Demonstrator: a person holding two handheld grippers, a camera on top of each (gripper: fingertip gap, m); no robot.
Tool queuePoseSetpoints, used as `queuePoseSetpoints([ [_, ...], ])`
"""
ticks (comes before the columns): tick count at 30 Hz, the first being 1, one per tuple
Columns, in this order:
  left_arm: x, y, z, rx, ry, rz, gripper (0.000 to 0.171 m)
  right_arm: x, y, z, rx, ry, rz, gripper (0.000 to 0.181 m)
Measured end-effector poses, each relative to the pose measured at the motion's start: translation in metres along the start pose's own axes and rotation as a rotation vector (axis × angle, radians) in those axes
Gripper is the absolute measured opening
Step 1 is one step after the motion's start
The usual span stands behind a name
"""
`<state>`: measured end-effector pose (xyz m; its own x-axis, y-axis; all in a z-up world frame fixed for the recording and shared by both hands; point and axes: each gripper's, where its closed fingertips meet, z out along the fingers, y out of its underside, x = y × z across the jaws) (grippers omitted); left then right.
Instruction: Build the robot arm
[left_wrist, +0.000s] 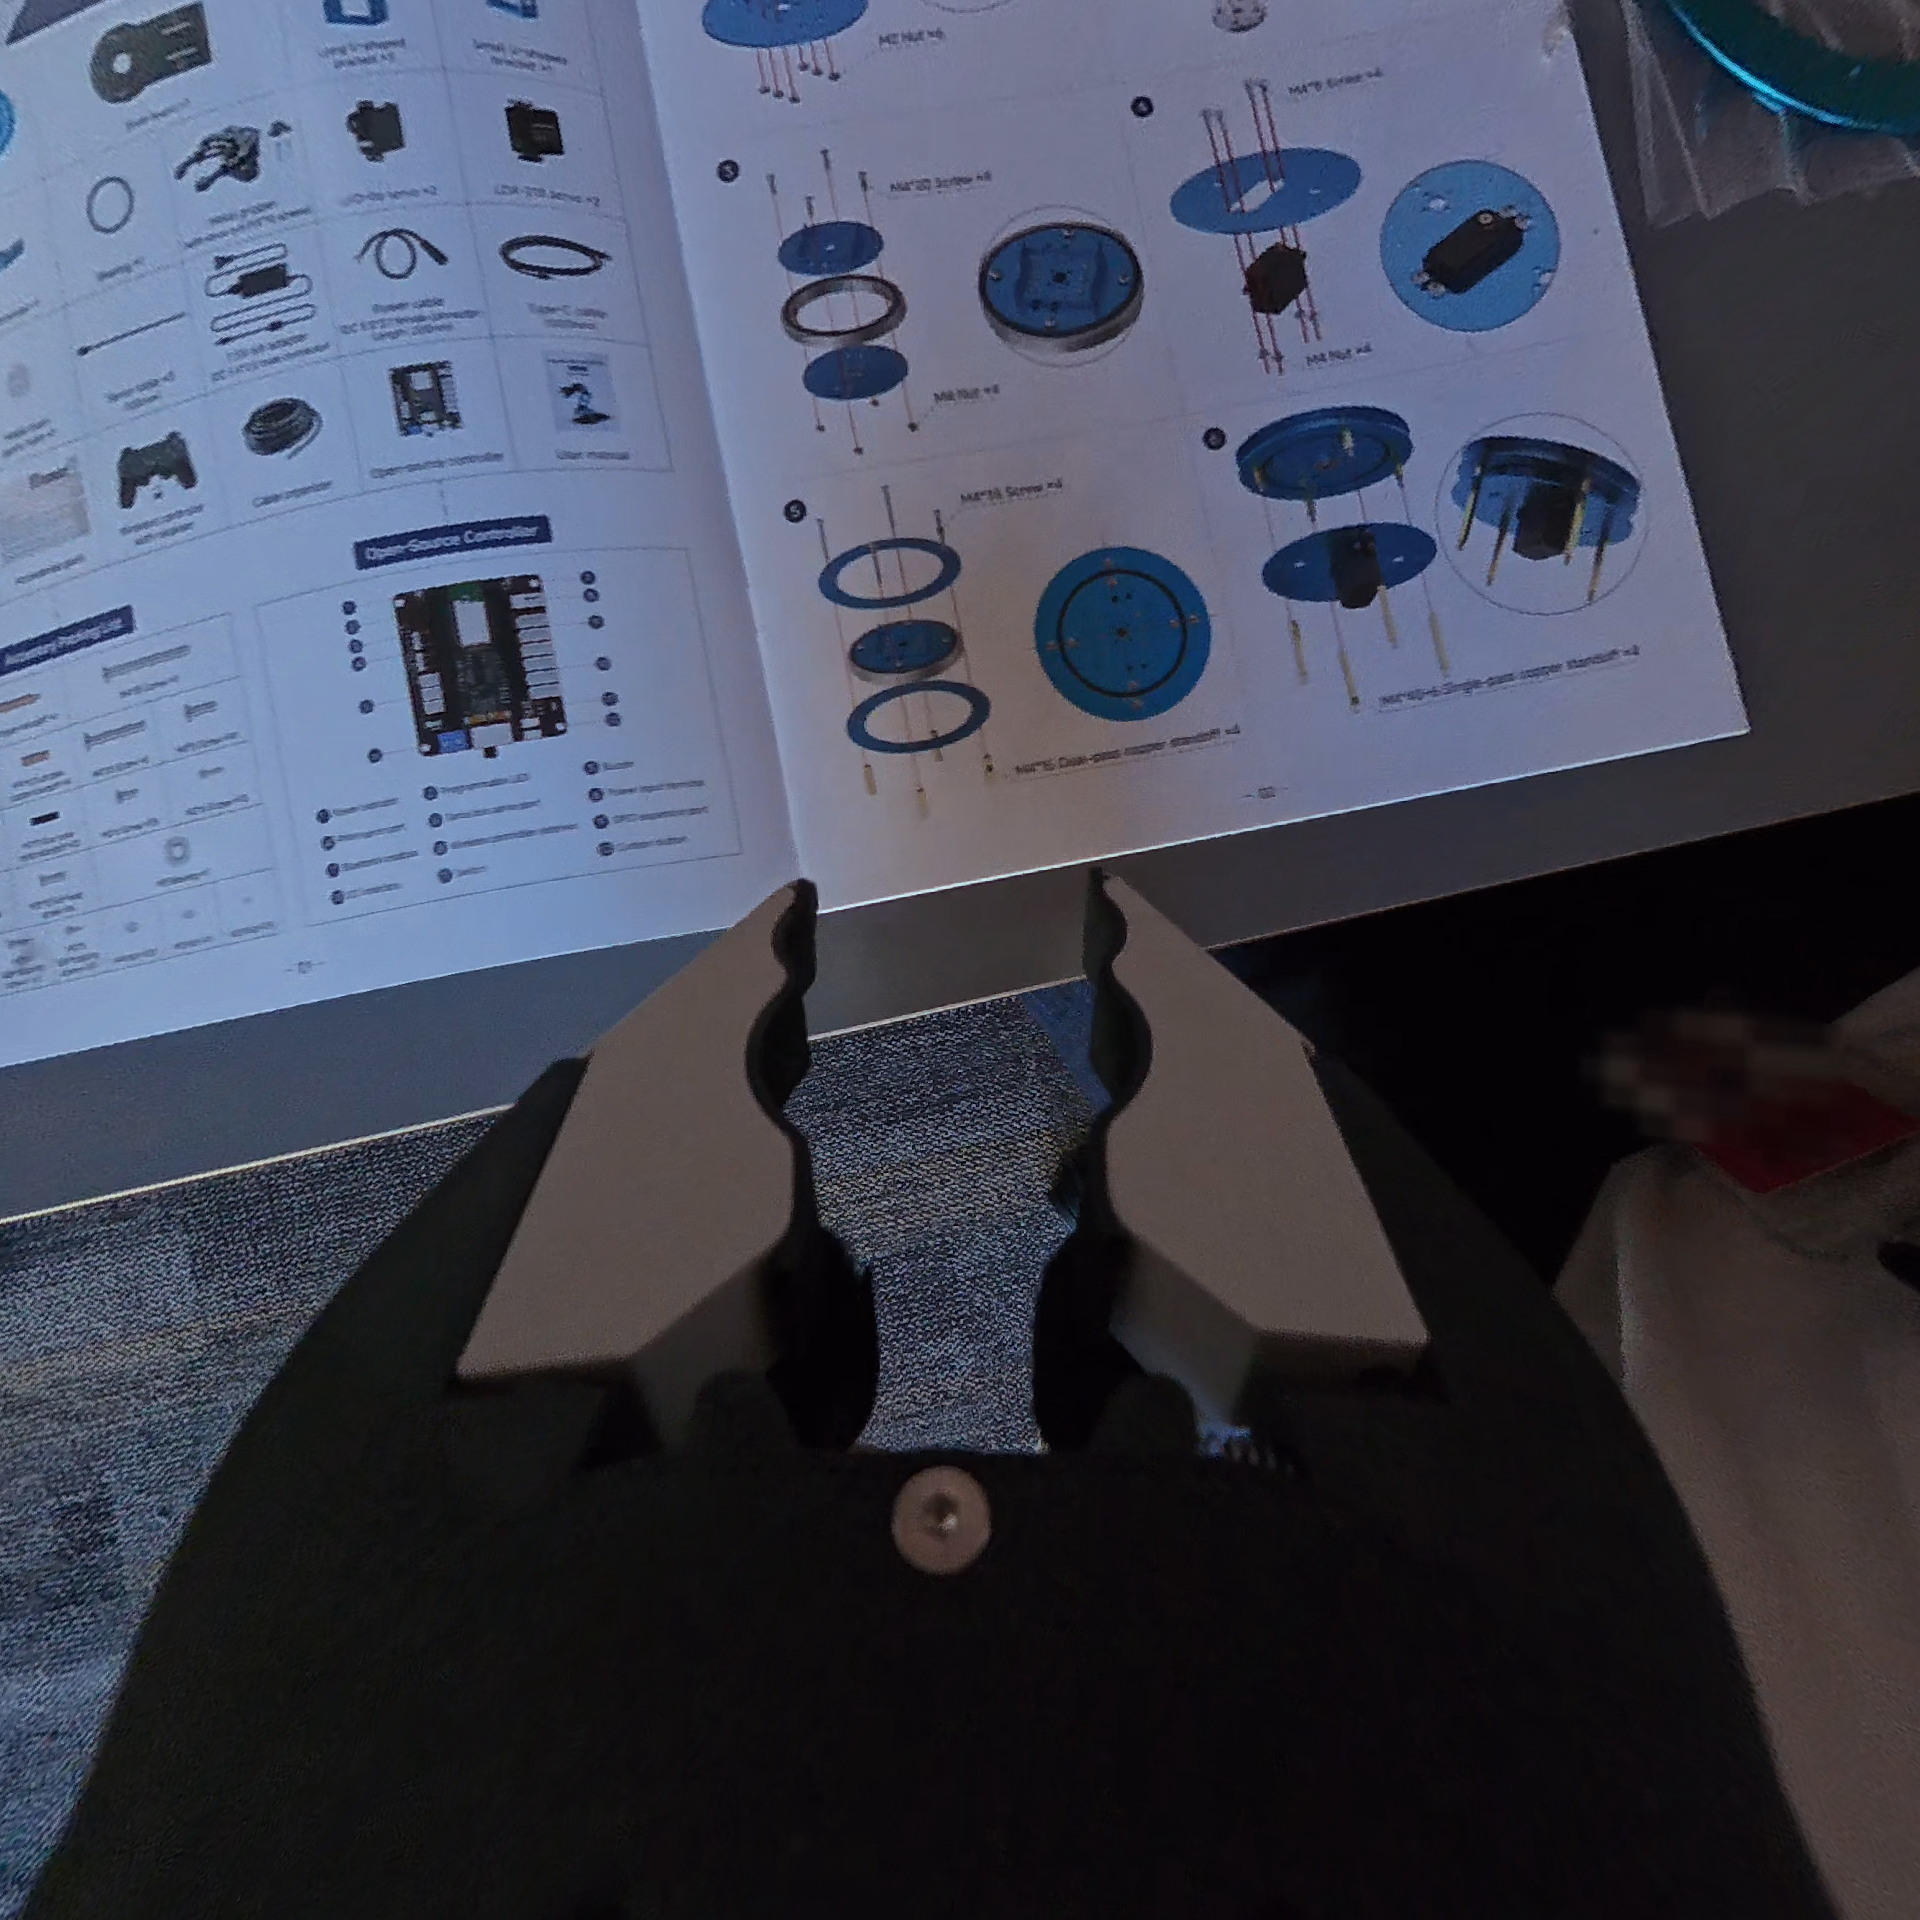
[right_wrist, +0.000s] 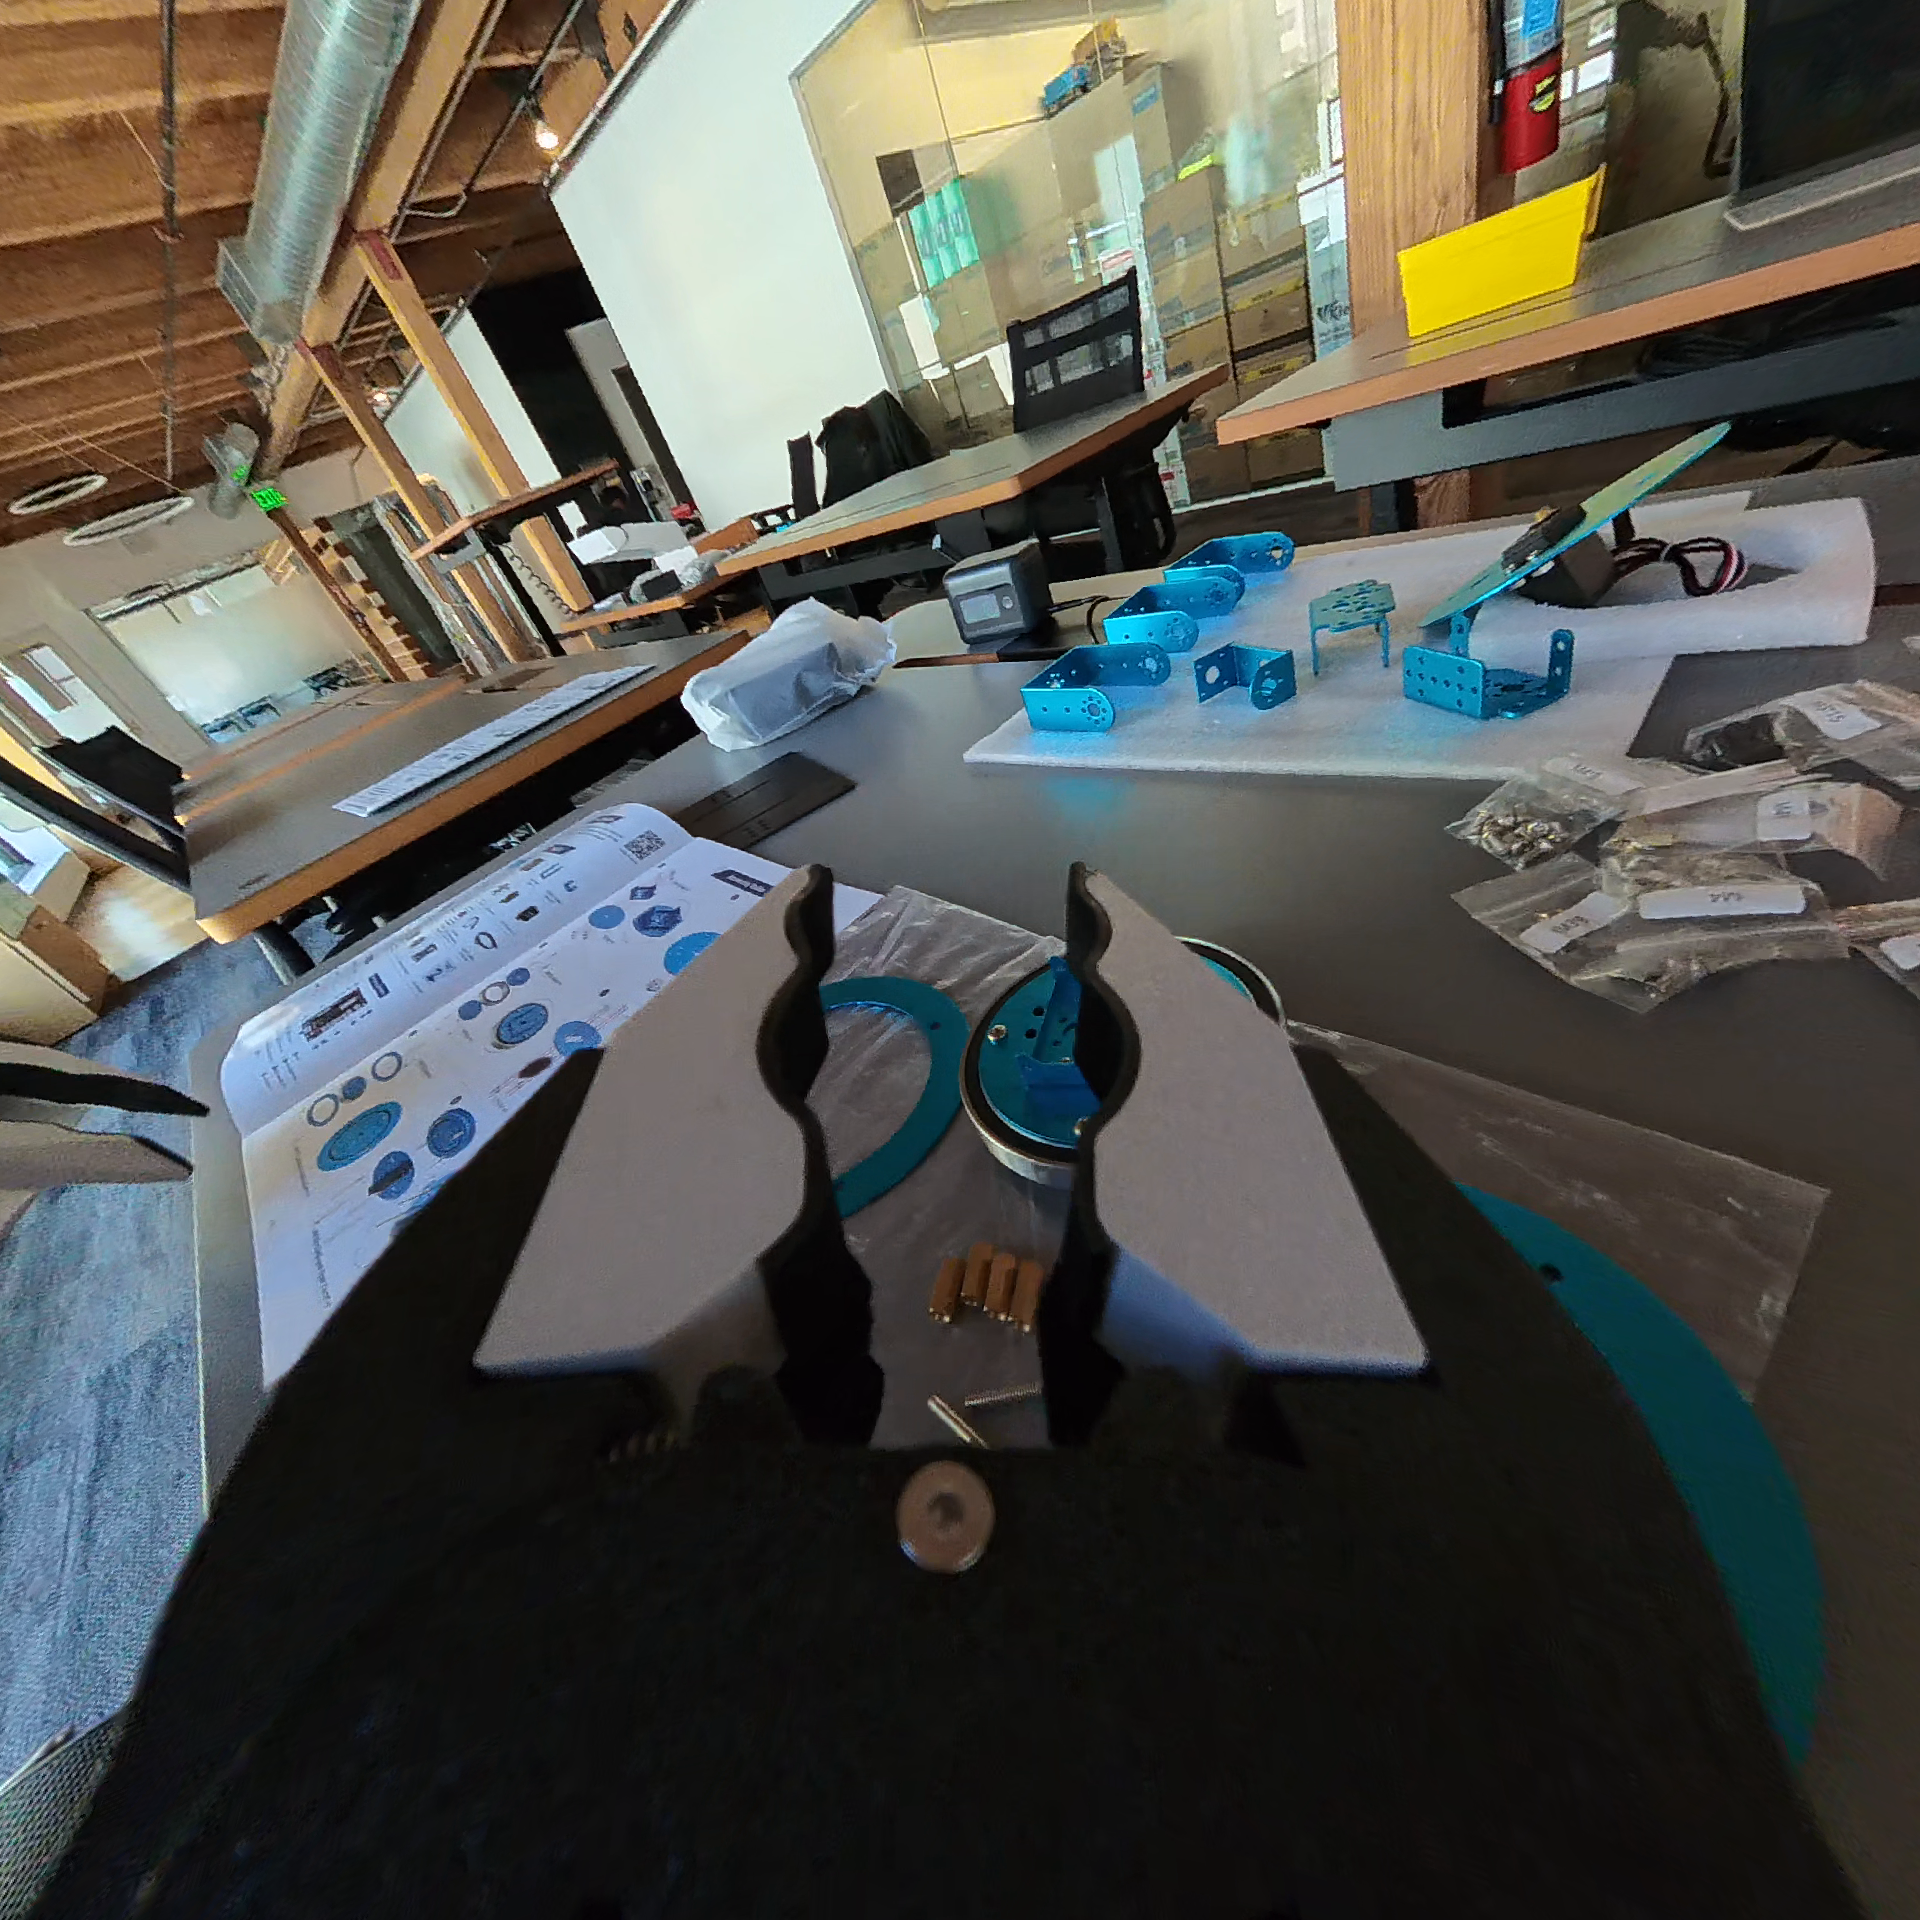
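Observation:
My left gripper (left_wrist: 948, 891) is open and empty, held over the front edge of the grey table (left_wrist: 1787, 520), just short of an open instruction booklet (left_wrist: 1039, 468) with parts pictures and assembly drawings. My right gripper (right_wrist: 948, 883) is open and empty above a clear plastic sheet (right_wrist: 1507, 1164). Under it lie a blue flat ring (right_wrist: 883, 1101), a round blue base with a metal bearing rim (right_wrist: 1029, 1081), several brass standoffs (right_wrist: 987, 1288) and a small screw (right_wrist: 1003, 1397). A large teal disc (right_wrist: 1662, 1434) lies to its right. The booklet also shows in the right wrist view (right_wrist: 436, 1039).
Blue metal brackets (right_wrist: 1247, 655) stand on a white foam sheet (right_wrist: 1351, 727) at the back. Bags of small hardware (right_wrist: 1683, 873) lie at the right. A wrapped dark item (right_wrist: 779, 675) and a black plate (right_wrist: 774, 795) lie behind the booklet. Grey carpet (left_wrist: 208, 1351) lies below the table edge. My right fingertips sit around 45 cm from my left ones. To reach the small screw (right_wrist: 1003, 1397) in a straight line is about 12 cm for my right fingers, about 40 cm for my left.

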<state>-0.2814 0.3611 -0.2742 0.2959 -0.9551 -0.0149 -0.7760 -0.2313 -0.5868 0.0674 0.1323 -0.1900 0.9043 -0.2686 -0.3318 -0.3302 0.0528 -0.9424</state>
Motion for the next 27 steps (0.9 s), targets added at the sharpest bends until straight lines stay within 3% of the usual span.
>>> queuePoseSetpoints([
  [6,-0.015,0.002,-0.004,0.008,-0.039,-0.044,0.052,-0.007,0.011,0.008,-0.060,-0.020,-0.035,0.043],
  [27,-0.006,0.002,0.001,-0.017,-0.026,0.007,0.052,-0.011,0.018,0.014,-0.102,-0.018,-0.082,0.041],
])
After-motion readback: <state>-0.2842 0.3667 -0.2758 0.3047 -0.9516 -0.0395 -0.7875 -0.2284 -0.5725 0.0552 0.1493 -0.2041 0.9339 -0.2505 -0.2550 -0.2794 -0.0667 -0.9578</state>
